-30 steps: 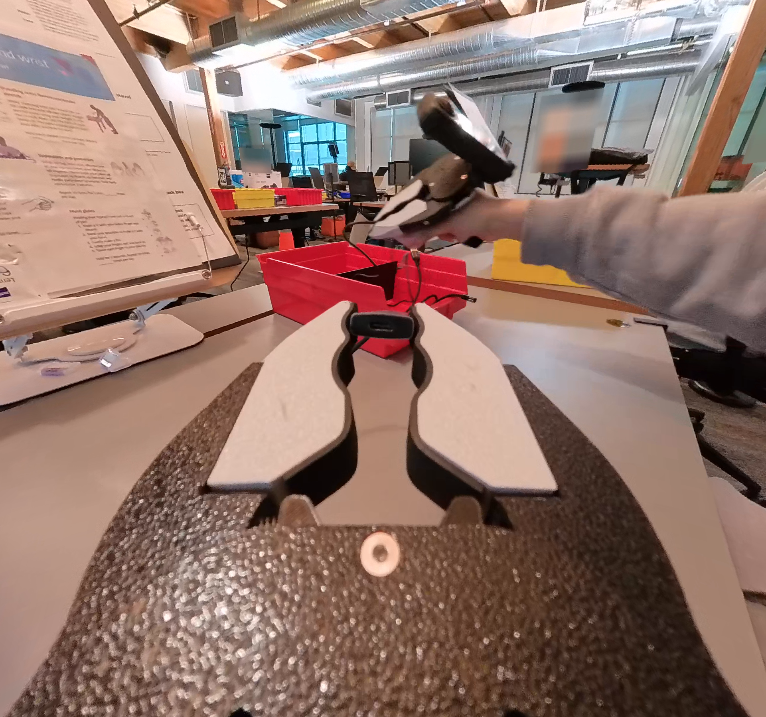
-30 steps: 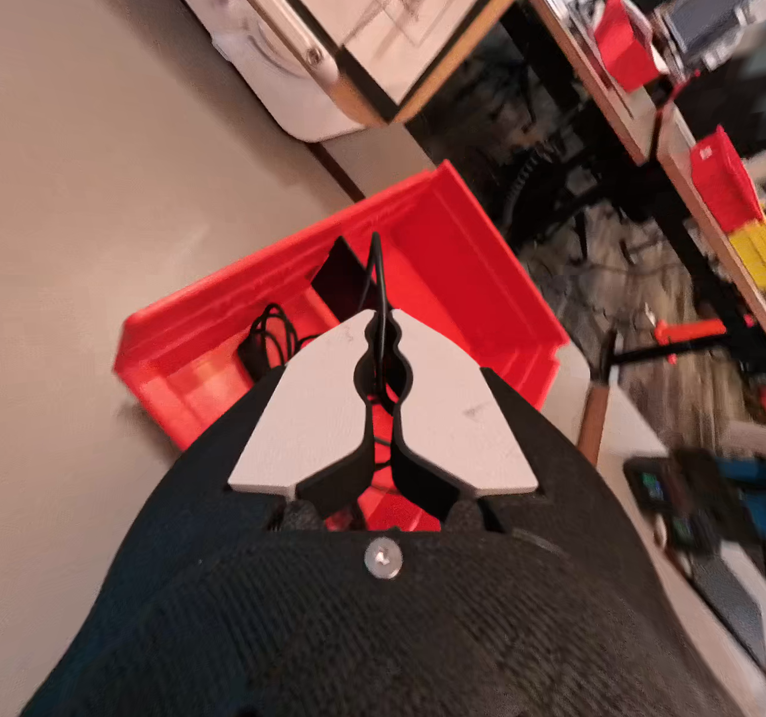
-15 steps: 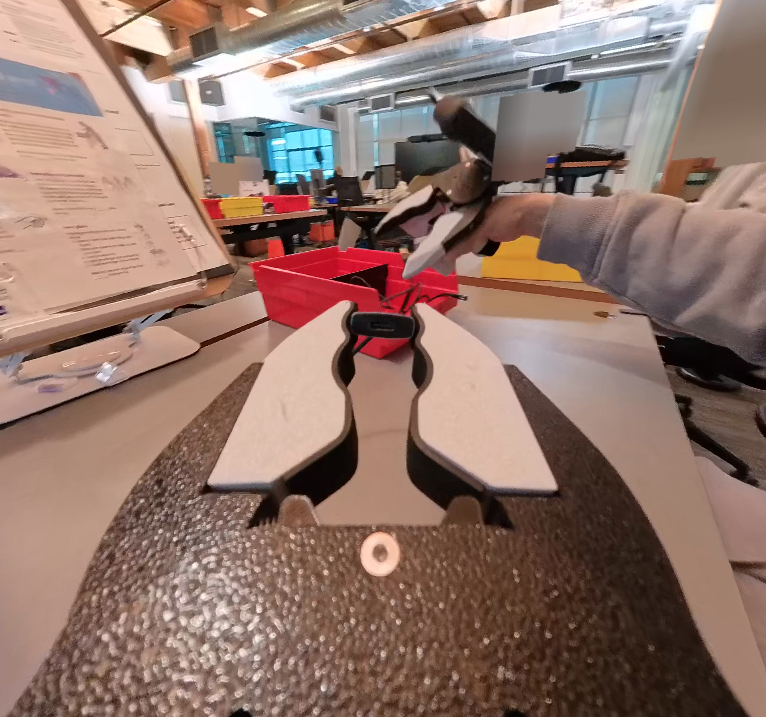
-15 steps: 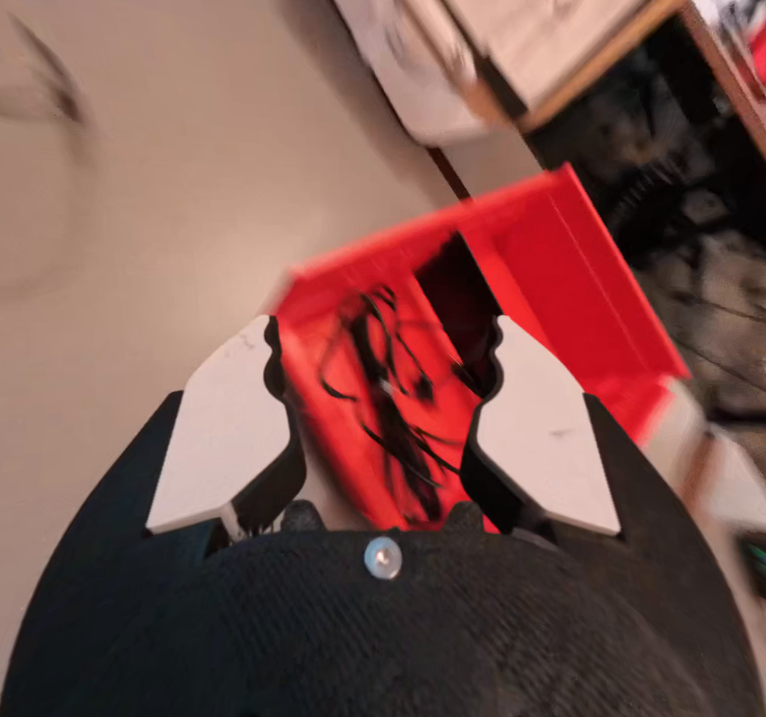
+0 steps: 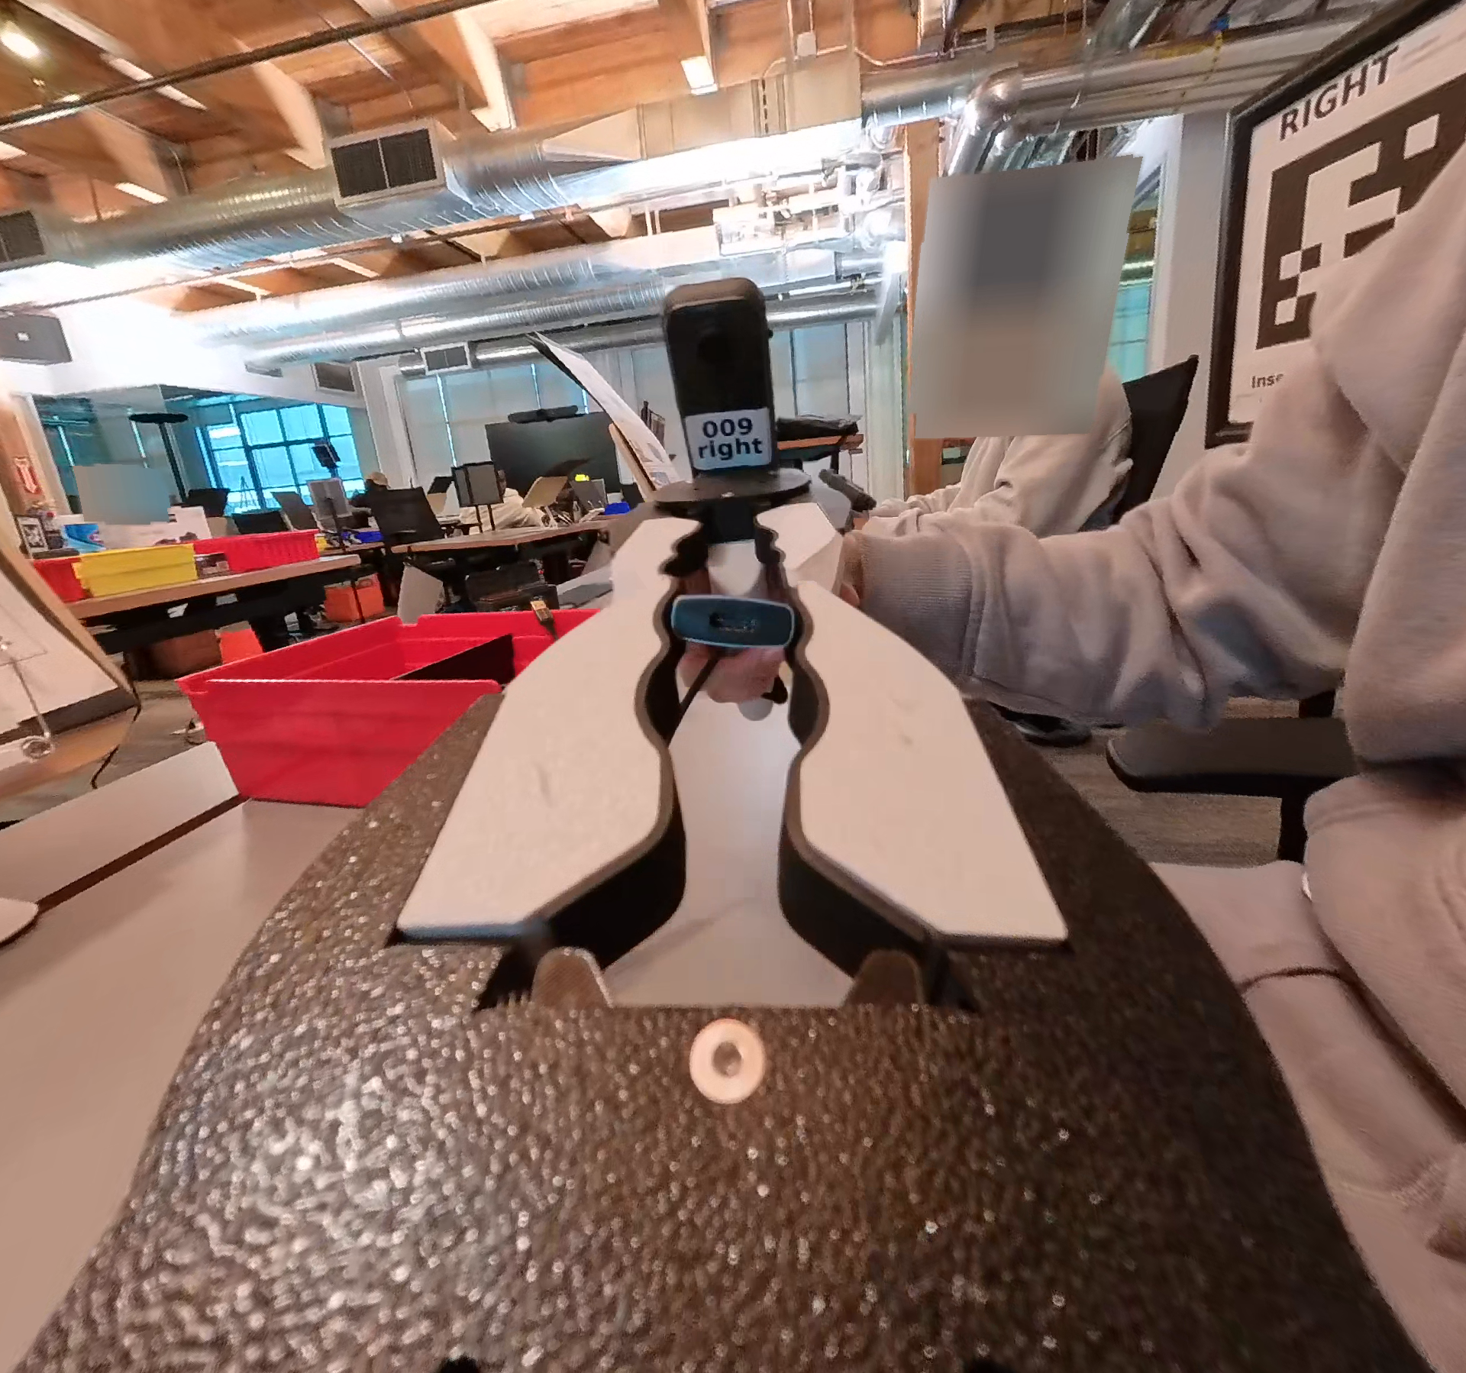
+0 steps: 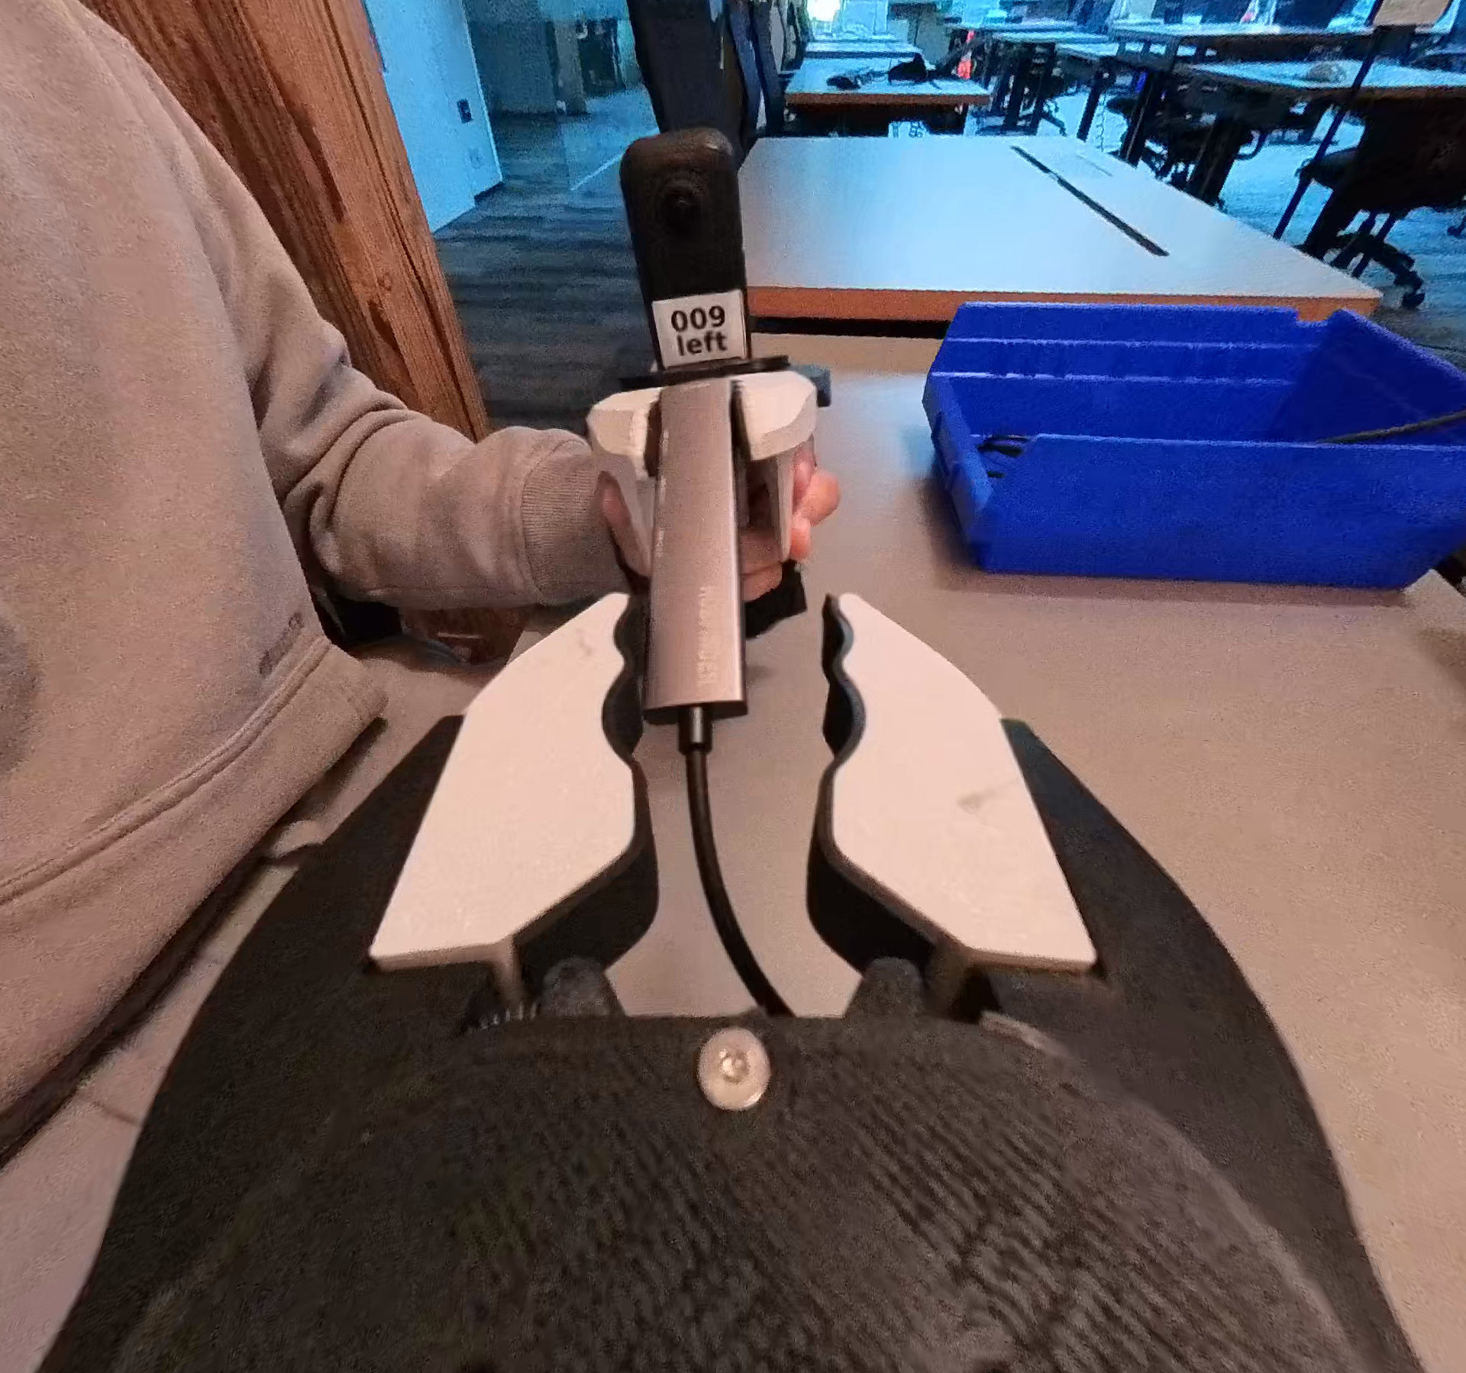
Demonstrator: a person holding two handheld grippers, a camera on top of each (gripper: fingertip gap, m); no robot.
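Over grey table (image 6: 1111, 700), level left tongs (image 5: 730, 621) clamp hub (image 6: 698, 541).

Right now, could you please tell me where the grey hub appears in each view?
Left wrist view: grey hub, centre, end-on, clamped in the left gripper.
Right wrist view: centre, lengthwise, its black cable trailing toward the camera.
Shared landmark: the grey table.

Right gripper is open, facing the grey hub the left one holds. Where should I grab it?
Probably take the grey hub at its free end, just above the cable, closing on its two narrow long edges. Come straight on, as the right gripper points now: that end sits between its open jaws, while the left gripper covers the far end.
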